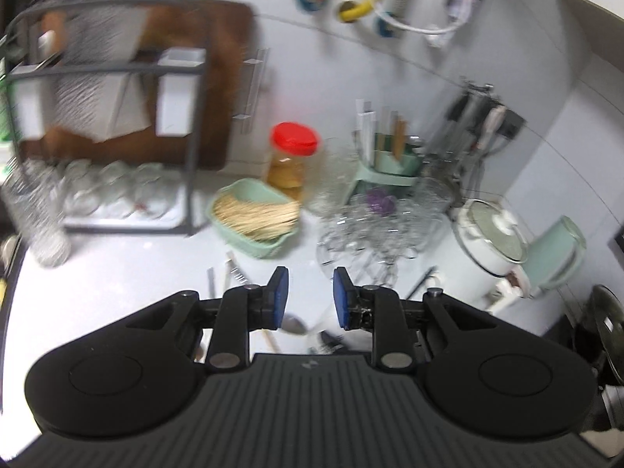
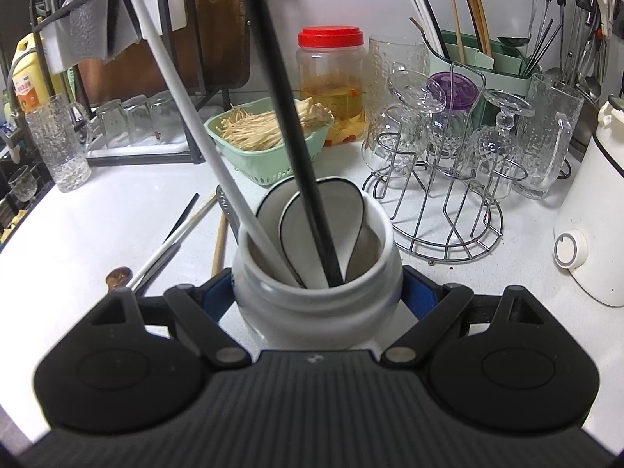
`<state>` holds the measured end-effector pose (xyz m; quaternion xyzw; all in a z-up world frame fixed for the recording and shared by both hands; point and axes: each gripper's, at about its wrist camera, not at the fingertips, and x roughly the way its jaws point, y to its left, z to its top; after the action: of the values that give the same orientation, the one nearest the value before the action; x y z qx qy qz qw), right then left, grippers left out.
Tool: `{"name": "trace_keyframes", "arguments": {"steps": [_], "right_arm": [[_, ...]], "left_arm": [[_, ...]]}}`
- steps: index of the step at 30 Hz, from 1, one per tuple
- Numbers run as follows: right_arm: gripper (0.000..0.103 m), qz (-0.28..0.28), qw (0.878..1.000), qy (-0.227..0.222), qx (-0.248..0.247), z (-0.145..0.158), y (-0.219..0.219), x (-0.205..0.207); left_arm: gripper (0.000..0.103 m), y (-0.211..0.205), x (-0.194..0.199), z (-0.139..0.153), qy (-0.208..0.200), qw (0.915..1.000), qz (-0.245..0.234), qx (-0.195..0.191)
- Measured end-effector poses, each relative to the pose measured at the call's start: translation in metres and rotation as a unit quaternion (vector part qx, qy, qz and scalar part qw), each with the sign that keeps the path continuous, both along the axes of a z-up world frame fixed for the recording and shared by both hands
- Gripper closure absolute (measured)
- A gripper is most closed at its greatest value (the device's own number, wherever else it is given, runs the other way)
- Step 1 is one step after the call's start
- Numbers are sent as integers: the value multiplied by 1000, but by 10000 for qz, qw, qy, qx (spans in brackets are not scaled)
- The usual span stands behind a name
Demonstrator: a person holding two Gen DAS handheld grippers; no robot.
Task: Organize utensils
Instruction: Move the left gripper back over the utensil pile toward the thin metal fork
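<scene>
White countertop (image 2: 117,210) against pale tiled wall; my right gripper (image 2: 318,296) pinches the white ceramic utensil jar (image 2: 316,296).
On the counter, large to small: dark metal dish rack (image 2: 156,78), wire glass stand (image 2: 440,210), red-lidded plastic jar (image 2: 331,78), green basket of enoki (image 2: 269,140), loose chopsticks and spoons (image 2: 183,230) left of the jar. The jar holds spoons, one white and one black chopstick. My left gripper (image 1: 311,298) hangs spread, empty, above loose utensils.
</scene>
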<state>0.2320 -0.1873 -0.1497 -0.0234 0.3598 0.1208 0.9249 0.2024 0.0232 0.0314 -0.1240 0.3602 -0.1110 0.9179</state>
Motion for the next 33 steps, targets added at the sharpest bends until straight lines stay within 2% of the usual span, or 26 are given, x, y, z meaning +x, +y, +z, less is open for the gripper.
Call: {"name": "trace_keyframes", "arguments": {"steps": [5, 10, 20, 28, 33], "right_arm": [[13, -35, 10000, -6, -21, 0, 2, -1], [13, -82, 10000, -23, -43, -1, 3, -2], [13, -140, 9999, 32, -62, 0, 3, -2], [13, -176, 9998, 75, -76, 0, 3, -1], [13, -165, 9997, 126, -87, 1, 3, 1]], "left_arm": [[74, 22, -8, -25, 223, 9991, 365, -31], [74, 35, -16, -57, 497, 9974, 512, -37], [74, 50, -27, -124, 896, 9948, 470, -120], [75, 47, -14, -178, 1251, 9914, 358, -99], [76, 44, -3, -204, 1452, 9882, 352, -331]]}}
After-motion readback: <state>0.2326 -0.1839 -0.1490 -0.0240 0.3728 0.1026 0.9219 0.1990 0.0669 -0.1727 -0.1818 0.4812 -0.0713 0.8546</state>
